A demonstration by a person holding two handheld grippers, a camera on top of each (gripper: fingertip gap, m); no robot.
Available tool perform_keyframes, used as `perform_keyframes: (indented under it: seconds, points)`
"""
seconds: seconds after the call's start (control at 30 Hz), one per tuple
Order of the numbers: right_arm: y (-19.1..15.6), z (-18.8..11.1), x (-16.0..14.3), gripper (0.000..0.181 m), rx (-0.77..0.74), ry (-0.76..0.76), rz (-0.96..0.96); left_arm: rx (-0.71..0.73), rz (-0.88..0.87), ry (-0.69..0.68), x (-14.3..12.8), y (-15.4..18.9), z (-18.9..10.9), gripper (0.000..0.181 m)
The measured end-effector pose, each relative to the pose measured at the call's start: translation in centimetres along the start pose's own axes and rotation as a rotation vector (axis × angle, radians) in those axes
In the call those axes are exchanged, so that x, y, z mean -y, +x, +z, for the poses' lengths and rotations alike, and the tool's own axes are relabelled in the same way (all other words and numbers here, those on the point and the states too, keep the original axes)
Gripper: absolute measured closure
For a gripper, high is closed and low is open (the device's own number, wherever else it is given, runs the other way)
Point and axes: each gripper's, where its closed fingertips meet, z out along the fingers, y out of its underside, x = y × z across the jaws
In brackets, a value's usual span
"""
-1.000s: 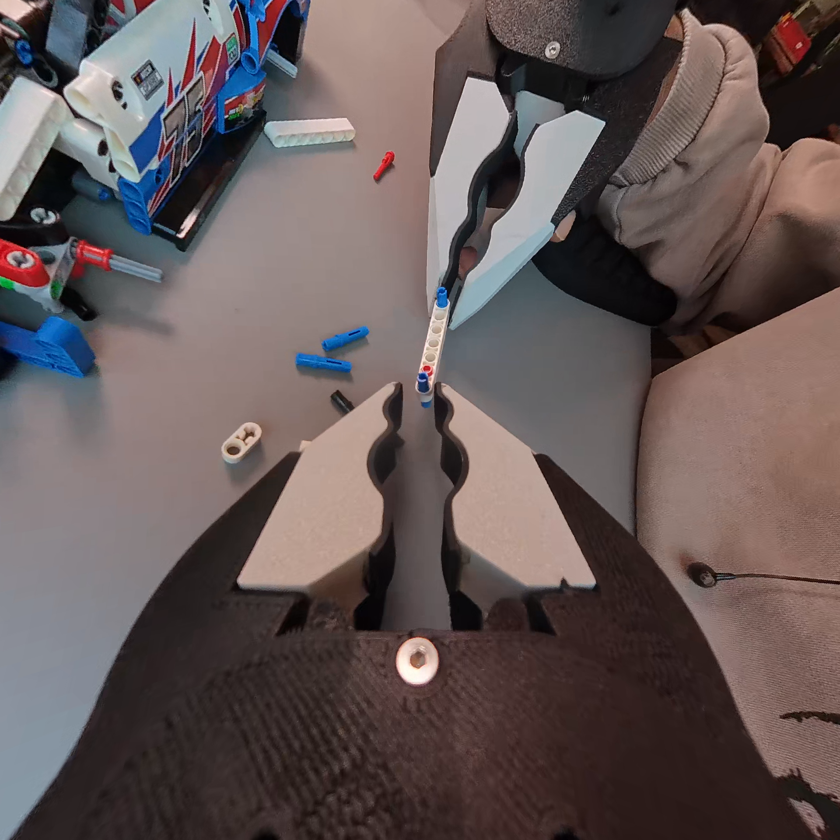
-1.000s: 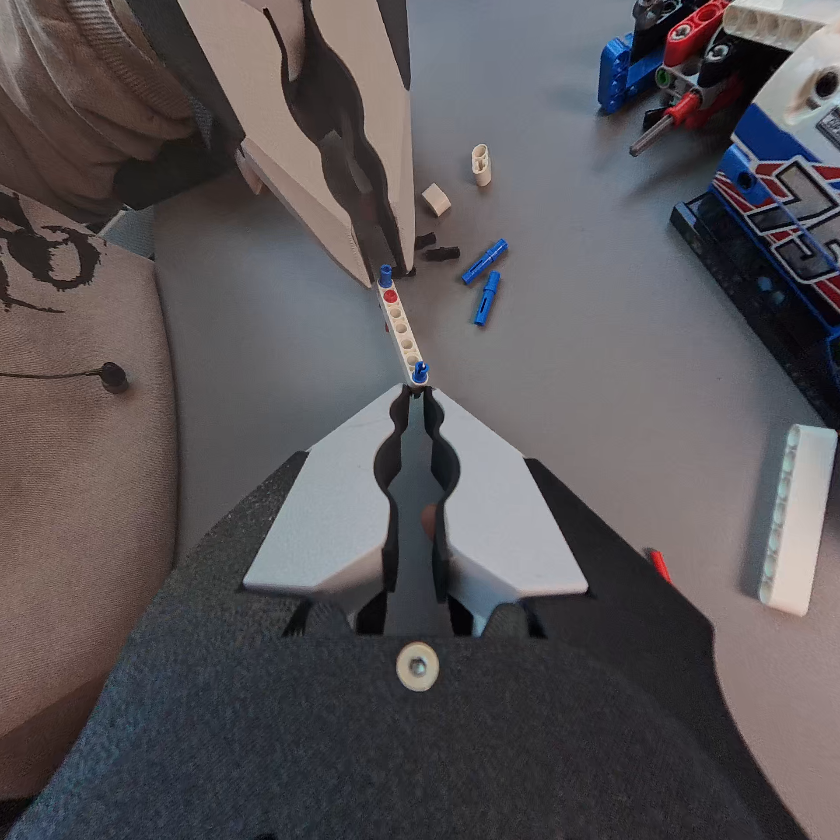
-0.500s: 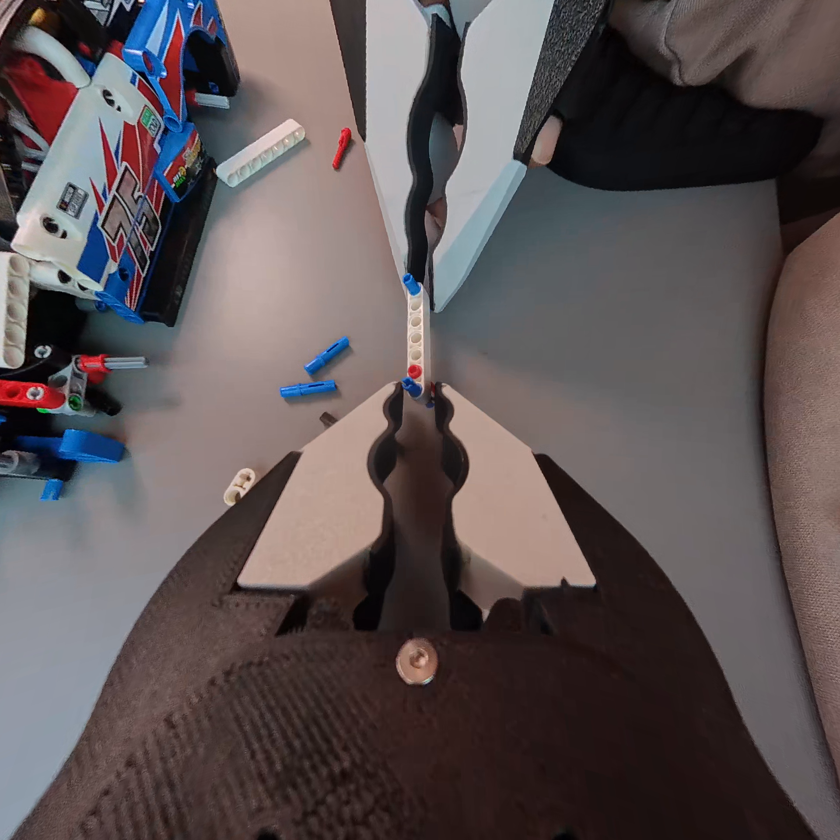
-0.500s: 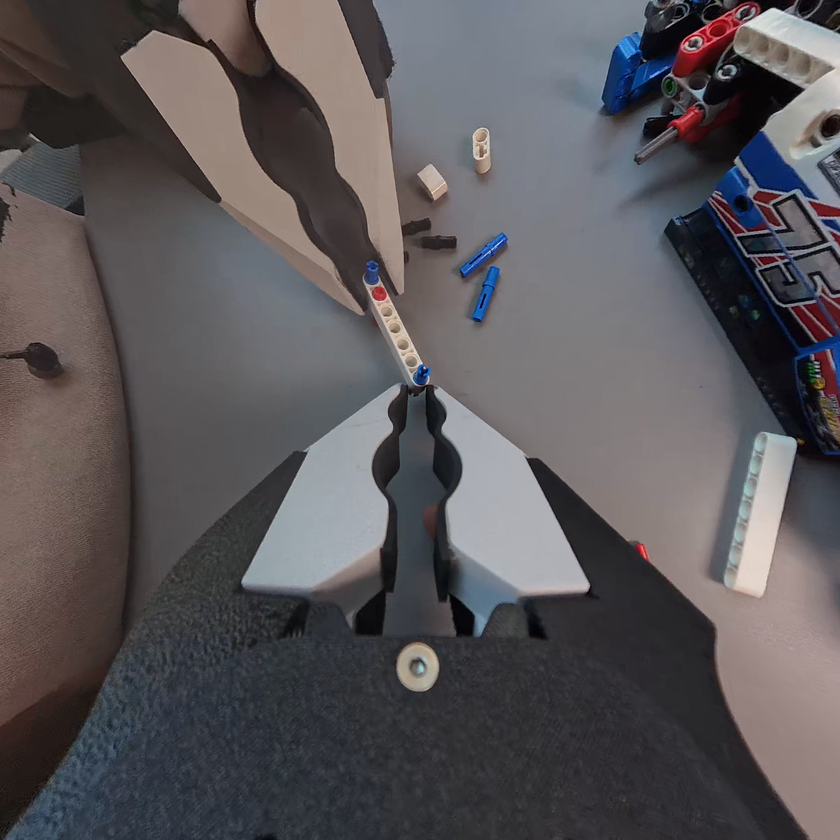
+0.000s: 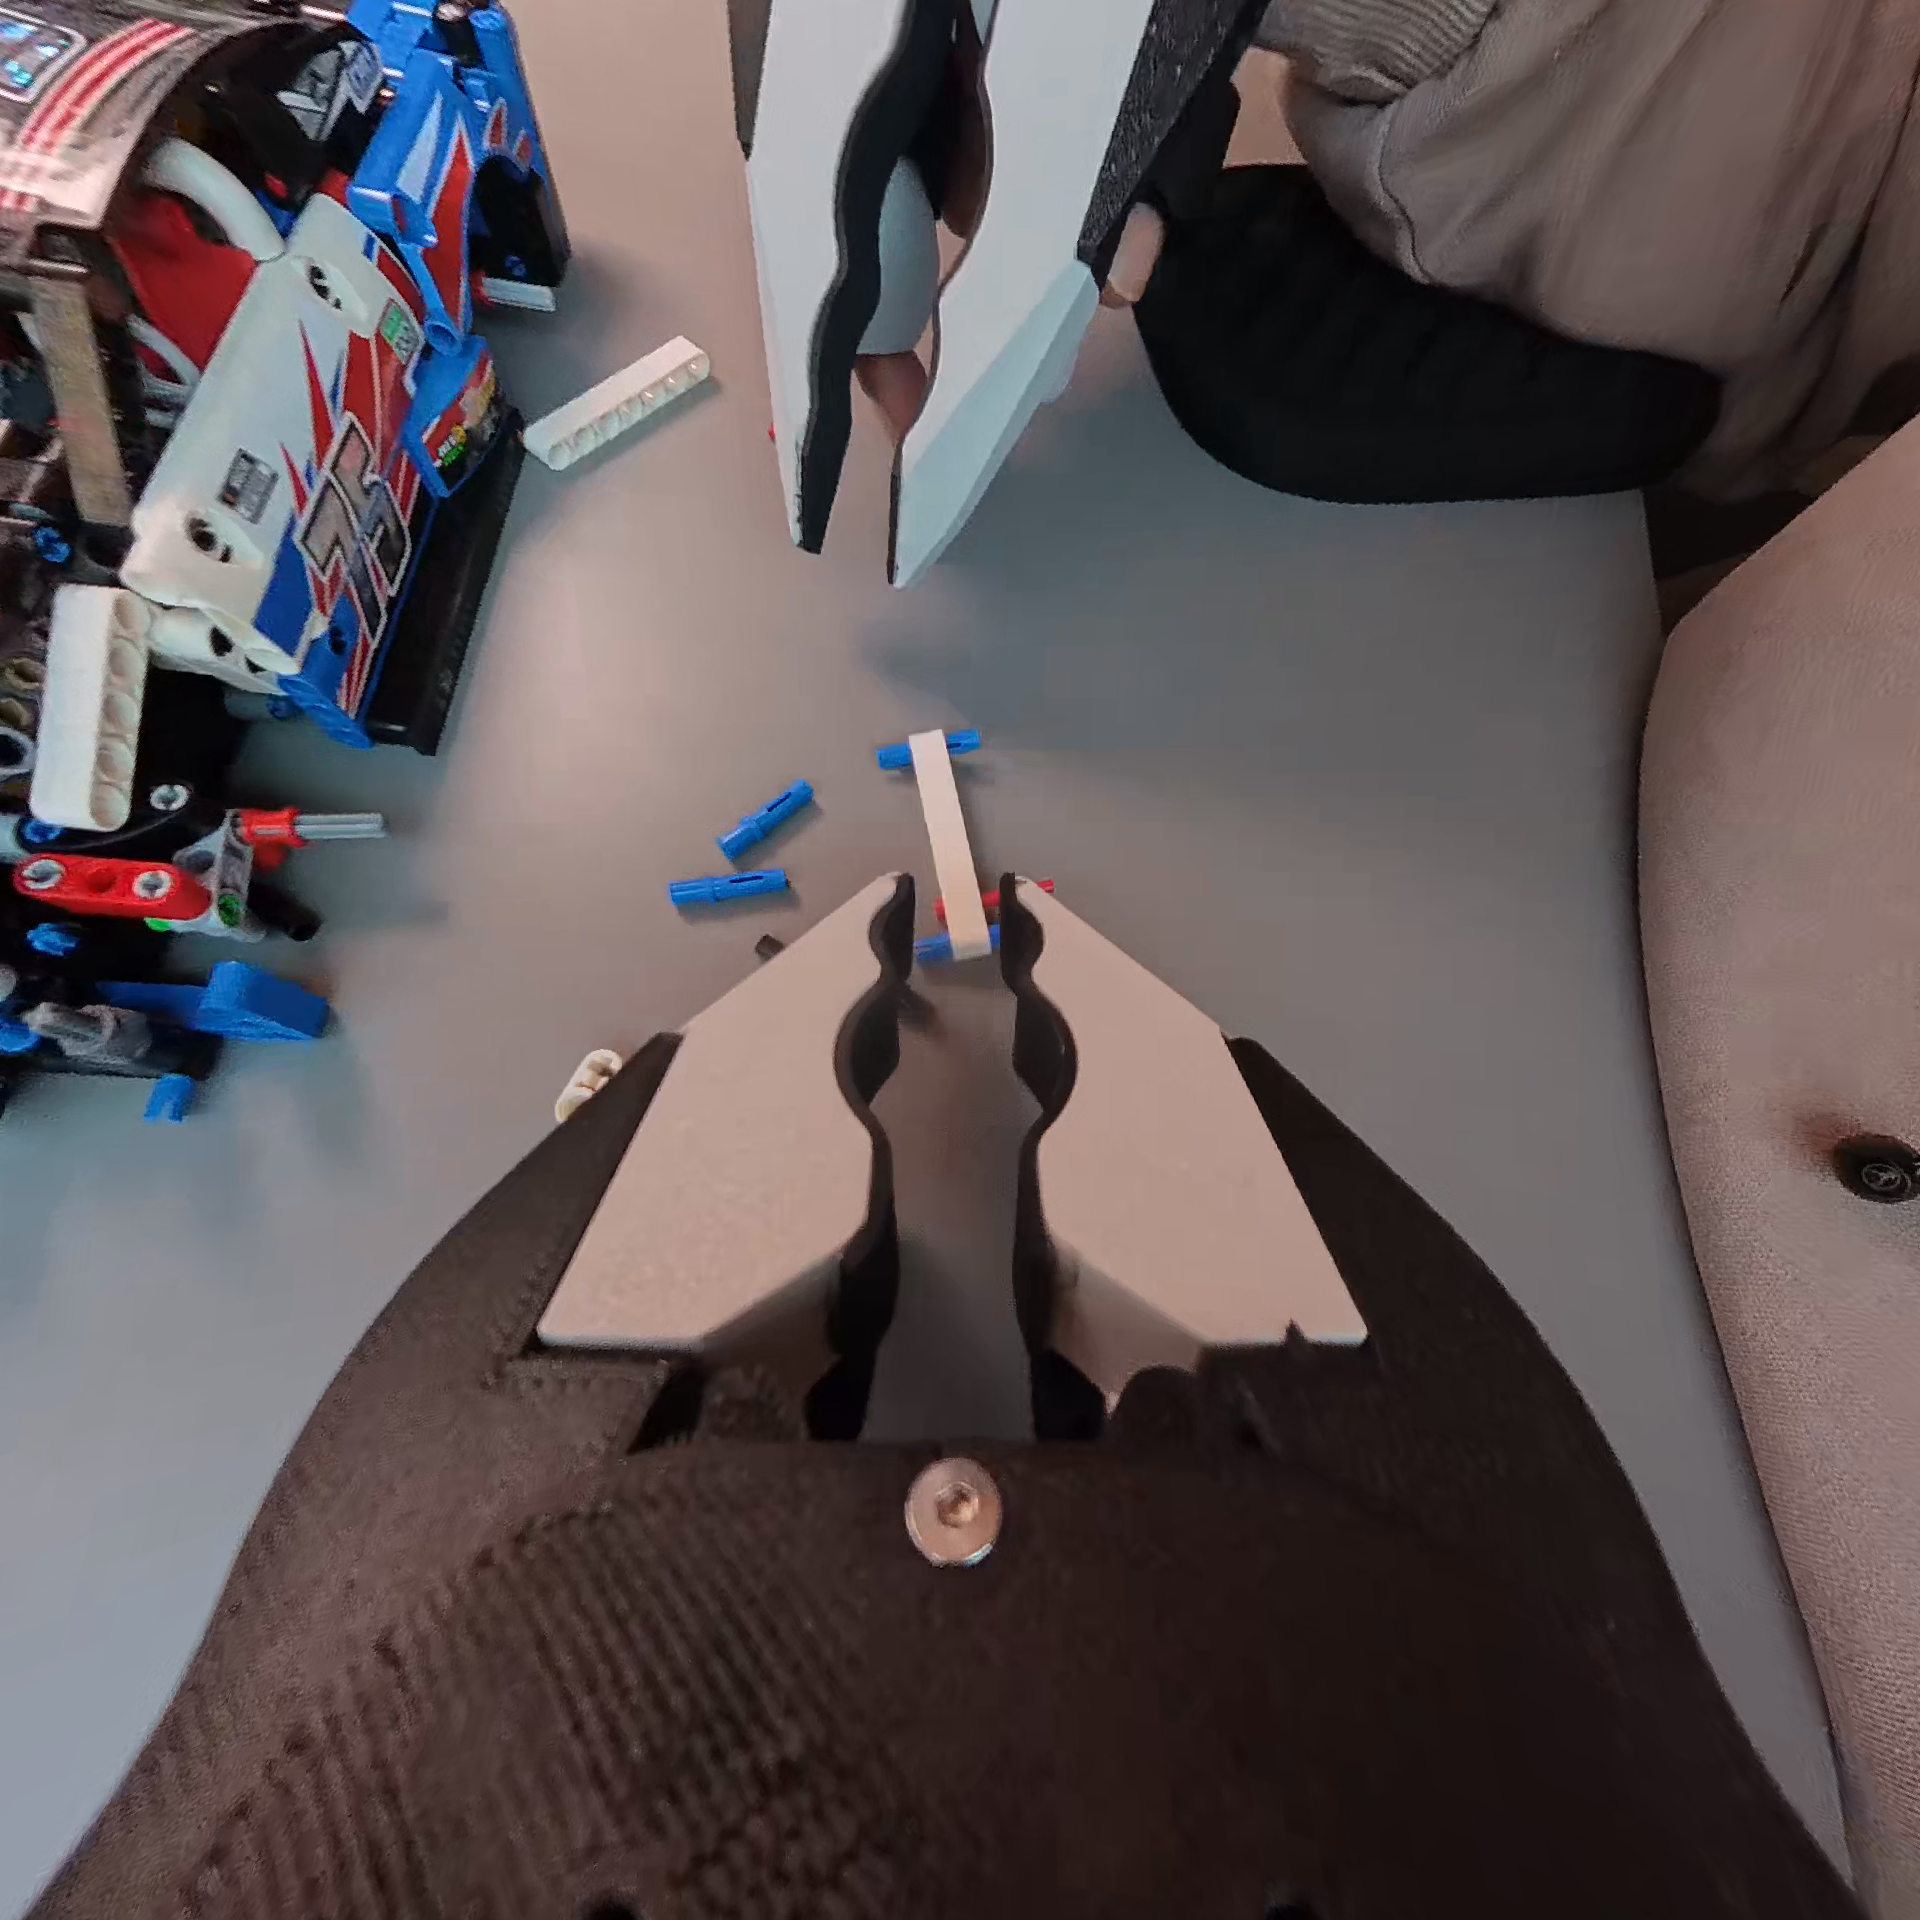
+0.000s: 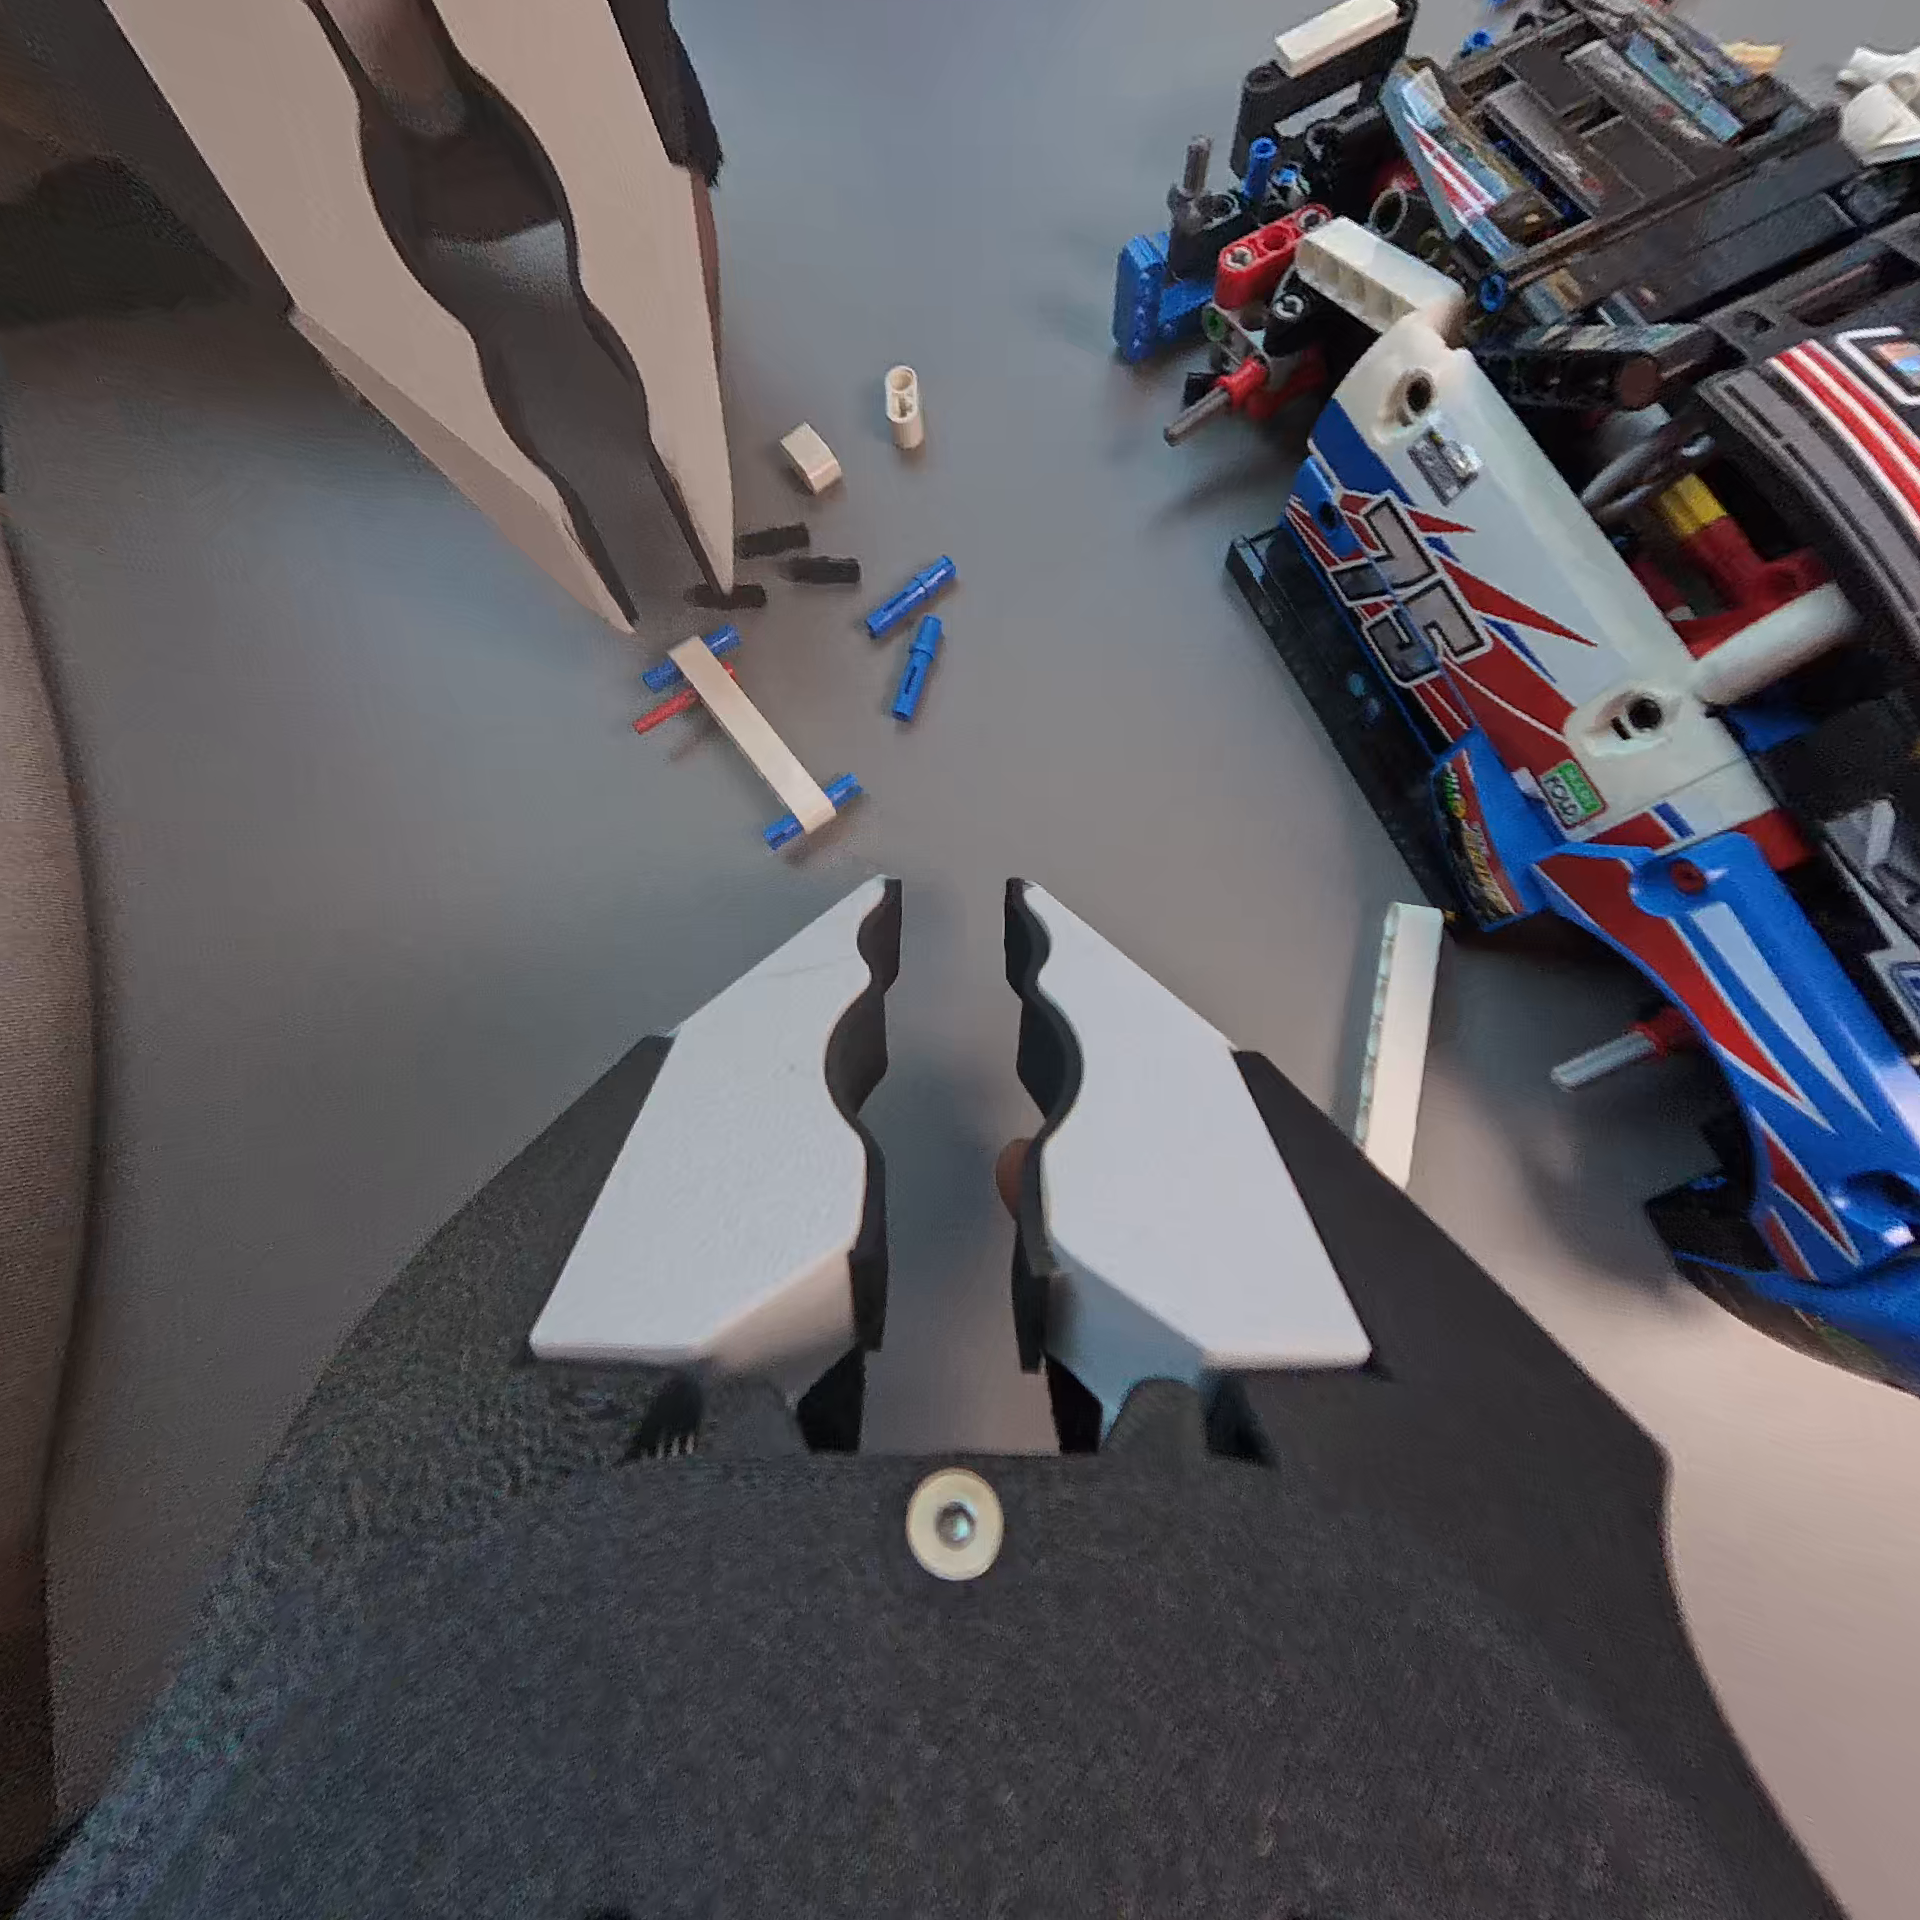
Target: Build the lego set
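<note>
A short white beam (image 5: 943, 831) with blue pins at both ends and a red pin near one end lies on the grey table; it also shows in the right wrist view (image 6: 753, 740). My left gripper (image 5: 956, 891) is open, its fingertips on either side of the beam's near end without gripping it. My right gripper (image 6: 951, 888) is open and empty, a short way back from the beam's other end. In the left wrist view it (image 5: 854, 561) hangs above the table beyond the beam.
A blue, white and red lego race car (image 5: 312, 447) (image 6: 1558, 644) sits to one side. Loose blue pins (image 5: 764, 821) (image 6: 912, 597), black pins (image 6: 774, 540), a long white beam (image 5: 623, 400) (image 6: 1392, 1039) and small pale pieces (image 6: 902, 407) lie around. A person's beige sleeve (image 5: 1558, 187) borders the table.
Both grippers have opened and let go of the white beam, which now lies on the table. The right gripper has drawn back from it.
</note>
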Motion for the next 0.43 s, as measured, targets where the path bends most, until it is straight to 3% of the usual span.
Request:
perform_keyframes:
  seconds: [0.03, 0.23, 0.43]
  points:
    - [0.3, 0.1, -0.2, 0.164, -0.014, -0.009, -0.006, 0.002, -0.012, 0.015, 0.2, -0.2, -0.3, 0.167]
    - [0.4, 0.8, 0.6, 0.170, -0.058, 0.030, -0.072, 0.136, -0.046, -0.056, -1.3, -3.5, -2.0, 0.168]
    - [0.4, 1.3, 1.5, 0.172, -0.080, 0.072, -0.102, 0.090, -0.058, -0.123, -2.6, -2.9, -1.6, 0.167]
